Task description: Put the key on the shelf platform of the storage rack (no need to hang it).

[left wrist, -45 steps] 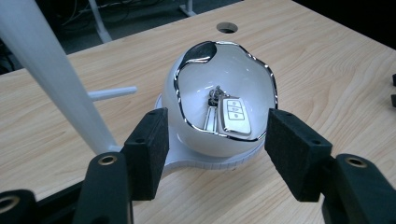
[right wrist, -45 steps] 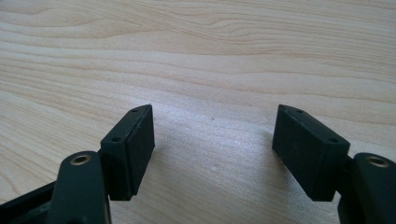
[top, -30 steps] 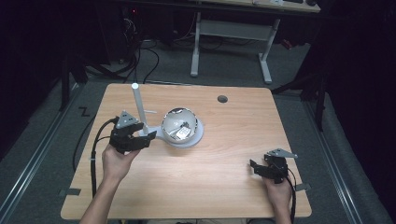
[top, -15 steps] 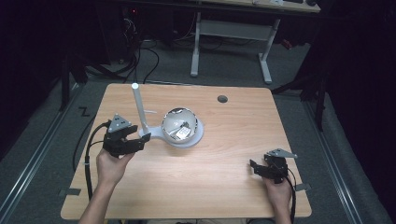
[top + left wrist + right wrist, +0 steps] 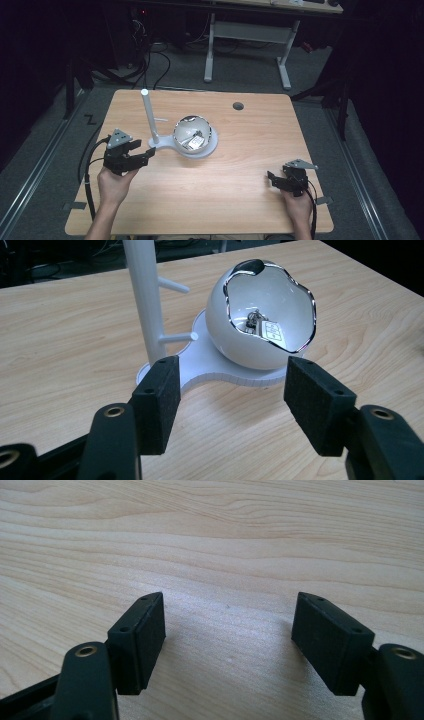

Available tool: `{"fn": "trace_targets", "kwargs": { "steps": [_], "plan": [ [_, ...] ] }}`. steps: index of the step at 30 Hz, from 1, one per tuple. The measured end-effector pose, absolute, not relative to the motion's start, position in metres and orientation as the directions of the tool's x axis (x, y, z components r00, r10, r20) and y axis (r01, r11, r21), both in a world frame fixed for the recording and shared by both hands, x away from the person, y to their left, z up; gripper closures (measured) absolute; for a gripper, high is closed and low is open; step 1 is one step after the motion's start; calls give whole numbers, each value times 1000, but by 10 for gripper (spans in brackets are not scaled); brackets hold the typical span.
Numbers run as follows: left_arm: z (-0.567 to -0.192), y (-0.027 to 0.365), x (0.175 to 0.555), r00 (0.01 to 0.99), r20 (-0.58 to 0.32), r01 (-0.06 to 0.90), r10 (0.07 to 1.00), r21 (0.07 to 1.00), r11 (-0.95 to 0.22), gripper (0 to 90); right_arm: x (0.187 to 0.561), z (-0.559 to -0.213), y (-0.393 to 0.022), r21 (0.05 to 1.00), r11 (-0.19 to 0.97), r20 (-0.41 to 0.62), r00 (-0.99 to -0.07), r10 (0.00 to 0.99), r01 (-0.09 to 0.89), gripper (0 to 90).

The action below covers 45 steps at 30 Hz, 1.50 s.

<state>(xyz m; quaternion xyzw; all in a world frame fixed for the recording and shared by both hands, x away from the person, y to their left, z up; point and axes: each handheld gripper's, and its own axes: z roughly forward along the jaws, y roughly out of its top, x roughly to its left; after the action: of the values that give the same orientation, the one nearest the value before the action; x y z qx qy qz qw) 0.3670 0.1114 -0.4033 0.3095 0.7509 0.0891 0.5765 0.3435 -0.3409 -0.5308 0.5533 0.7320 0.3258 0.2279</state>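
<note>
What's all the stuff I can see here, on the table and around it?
White plastic stand with upright post and pegs: one, white, left of table centre.
White egg-shaped bowl with shiny rim: one, white, on the stand's base, right of the post.
Keys with a white tag: one bunch, metal, inside the bowl.
Light wooden table: one, with a dark round hole near its far edge.
White-legged desk: one, behind the table.
Left tool: black, open, near the stand.
Right tool: black, open, over bare wood.
</note>
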Motion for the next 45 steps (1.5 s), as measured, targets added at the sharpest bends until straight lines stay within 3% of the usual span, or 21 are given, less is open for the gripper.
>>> {"fn": "trace_targets", "kwargs": {
  "steps": [45],
  "plan": [
    [-452,125,358,-256,-824,355,506,407,842,389,343,-531,-340,727,184,17,-285,958,661,300]
  ]
}}
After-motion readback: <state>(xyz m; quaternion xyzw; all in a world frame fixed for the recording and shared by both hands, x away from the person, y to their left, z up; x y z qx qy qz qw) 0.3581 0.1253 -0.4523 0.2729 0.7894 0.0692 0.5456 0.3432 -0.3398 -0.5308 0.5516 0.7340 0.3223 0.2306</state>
